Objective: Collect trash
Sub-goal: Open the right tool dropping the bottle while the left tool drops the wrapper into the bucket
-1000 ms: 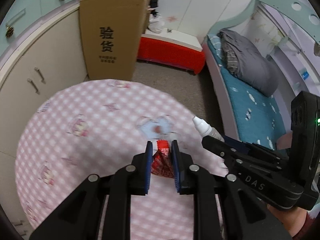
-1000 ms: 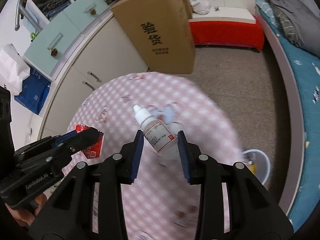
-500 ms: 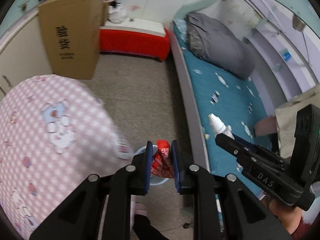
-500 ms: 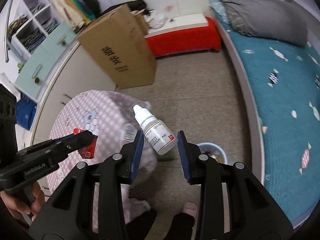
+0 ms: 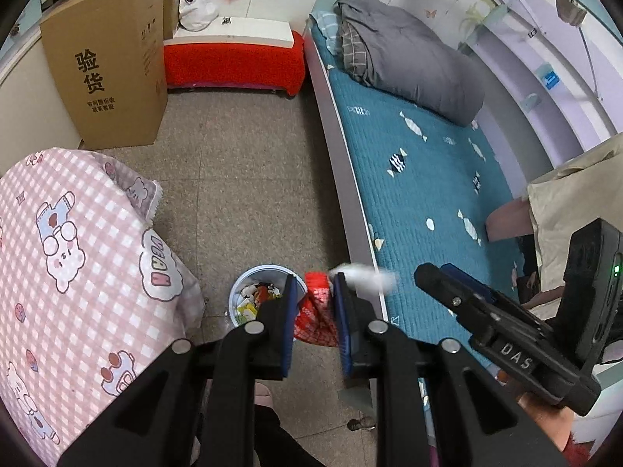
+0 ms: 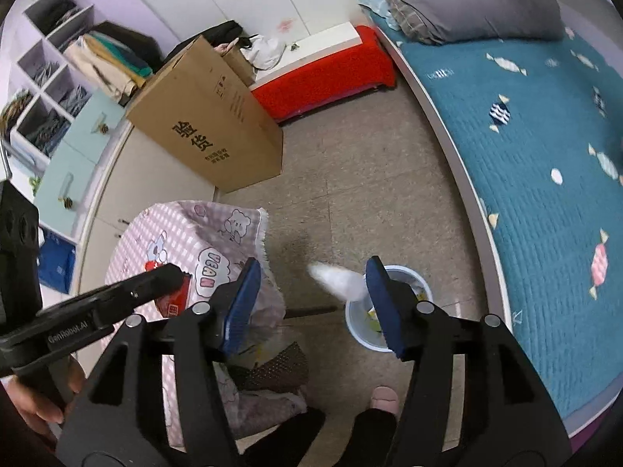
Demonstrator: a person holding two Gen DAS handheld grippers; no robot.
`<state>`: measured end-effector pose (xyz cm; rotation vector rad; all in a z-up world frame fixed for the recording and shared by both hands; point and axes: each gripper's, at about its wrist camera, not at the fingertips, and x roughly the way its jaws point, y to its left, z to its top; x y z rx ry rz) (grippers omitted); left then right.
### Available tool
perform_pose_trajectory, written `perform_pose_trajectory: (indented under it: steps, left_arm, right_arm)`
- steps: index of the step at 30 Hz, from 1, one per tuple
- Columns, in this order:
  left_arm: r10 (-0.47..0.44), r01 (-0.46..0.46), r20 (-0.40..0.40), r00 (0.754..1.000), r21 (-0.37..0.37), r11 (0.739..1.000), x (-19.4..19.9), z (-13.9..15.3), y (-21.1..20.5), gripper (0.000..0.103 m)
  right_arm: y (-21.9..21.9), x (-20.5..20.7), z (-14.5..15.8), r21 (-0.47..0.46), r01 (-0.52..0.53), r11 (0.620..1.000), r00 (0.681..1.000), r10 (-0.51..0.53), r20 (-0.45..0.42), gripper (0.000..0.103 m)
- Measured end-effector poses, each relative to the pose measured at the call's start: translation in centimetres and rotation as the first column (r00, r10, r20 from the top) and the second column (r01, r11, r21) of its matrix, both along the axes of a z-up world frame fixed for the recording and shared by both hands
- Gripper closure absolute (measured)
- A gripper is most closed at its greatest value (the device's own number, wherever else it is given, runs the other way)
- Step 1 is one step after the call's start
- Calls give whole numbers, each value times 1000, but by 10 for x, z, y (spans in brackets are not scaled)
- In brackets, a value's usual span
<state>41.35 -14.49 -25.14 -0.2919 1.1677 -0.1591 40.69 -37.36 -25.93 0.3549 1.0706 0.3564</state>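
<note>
Two grippers low in frame above a trash bin (image 5: 238, 288), left gripper (image 5: 312, 313) jaws clamped on a red wrapper (image 5: 316, 311), right gripper (image 6: 311, 303) jaws just opened wide, blurred white bottle (image 6: 339, 281) loose between them, over the bin's rim, floor (image 5: 249, 179) beneath.

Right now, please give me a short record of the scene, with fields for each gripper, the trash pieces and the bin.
left gripper: shut on the red wrapper, beside and above the bin
right gripper: jaws just opened wide, pads not touching the bottle
white dropper bottle: blurred, loose between the right jaws, above the bin edge
trash bin: pale blue, on the floor between the covered table and the bed, already holding scraps
pink checked table cloth: no trash visible on the part in view
</note>
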Motion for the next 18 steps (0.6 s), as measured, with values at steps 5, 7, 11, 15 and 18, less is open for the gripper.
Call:
perform_pose_trajectory:
  steps: [5,7,11,15,18]
  left_arm:
    - [-15,15,-17,1000,9,1000,4,-4,-10,85]
    - [-23,23,-20,1000,16,1000,6,-5,-14,85]
    - [-37,38,-26,999,19,999,12,-6,-23,85]
    - [-47,48,-31,998,18,999,17,-8,-28,85]
    - [-58,58,-32,998,18,998,21,-9,-34,85]
  right_arm:
    - [-9,-5,1,-1,5,1000,1000,-5,-3,42]
    - [-13,-8,0,3,13,1000,1000,-13,-5,42]
    - [-20,-9,0,-11,21,1000,1000,-21,-1,41]
    - [-28,-8,3,-32,46,998,999,-46,11,39]
    - [-34,-7,8,-36,67,997,997,-66,28,37]
